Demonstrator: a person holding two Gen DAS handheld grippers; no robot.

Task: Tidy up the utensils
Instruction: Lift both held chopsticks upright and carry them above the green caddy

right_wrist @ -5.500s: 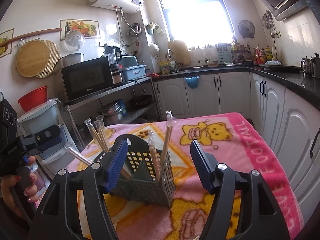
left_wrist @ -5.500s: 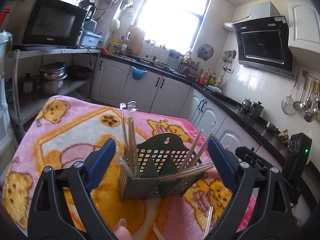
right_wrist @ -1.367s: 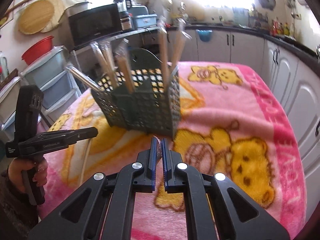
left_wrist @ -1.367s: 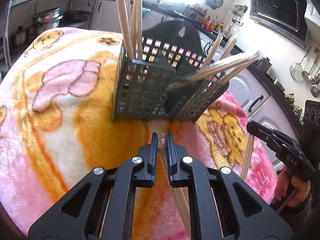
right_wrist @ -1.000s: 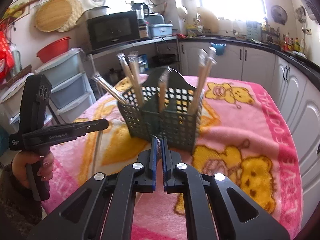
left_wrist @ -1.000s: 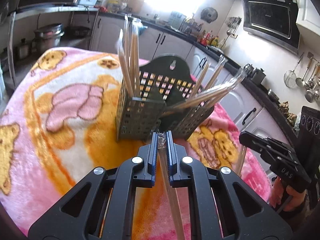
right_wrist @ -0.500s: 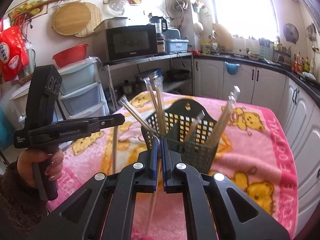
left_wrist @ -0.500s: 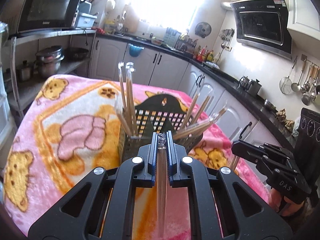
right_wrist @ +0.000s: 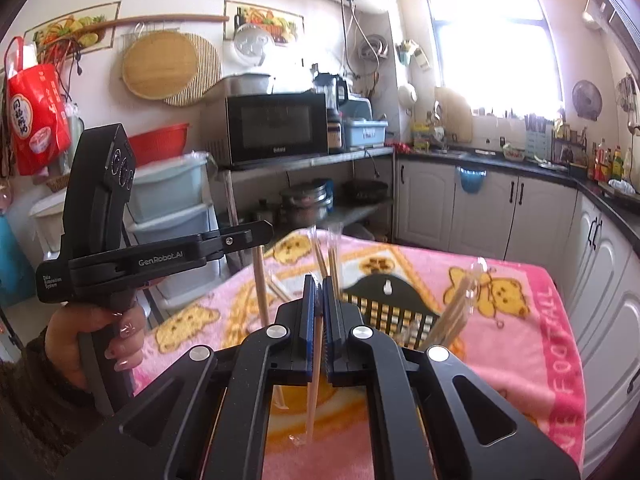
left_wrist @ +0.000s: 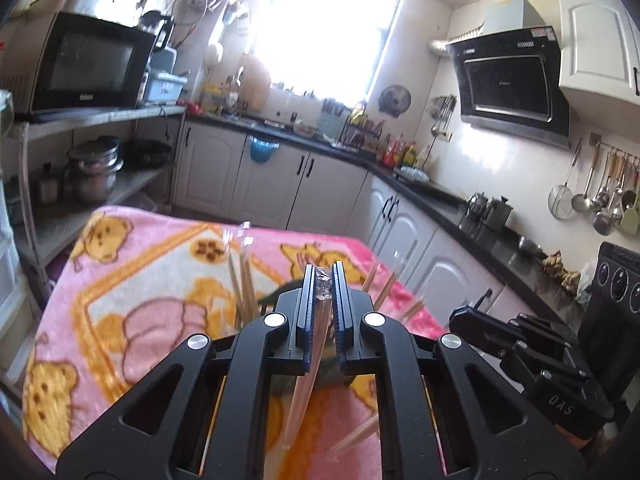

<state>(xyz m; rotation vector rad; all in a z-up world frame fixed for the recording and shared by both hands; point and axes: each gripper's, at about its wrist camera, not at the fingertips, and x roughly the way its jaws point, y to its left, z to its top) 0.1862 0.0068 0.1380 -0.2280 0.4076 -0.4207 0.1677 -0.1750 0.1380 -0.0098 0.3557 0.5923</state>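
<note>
Each claw, left [left_wrist: 321, 312] and right [right_wrist: 318, 322], is clamped on wrapped chopsticks [right_wrist: 314, 380] that hang below it, above the rack [right_wrist: 394, 314] just ahead on the surface [right_wrist: 520, 320]; slick wrap could let a dangling pair slip or swing wide.

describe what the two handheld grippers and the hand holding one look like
Both grippers, left gripper and right gripper, are matte black frames with triangular cutouts, silver pivot bolts and ridged blue pads. Side-on, the left one has a pistol grip and white "GenRobot.AI" lettering. The left hand has painted nails and a dark sleeve.
</note>
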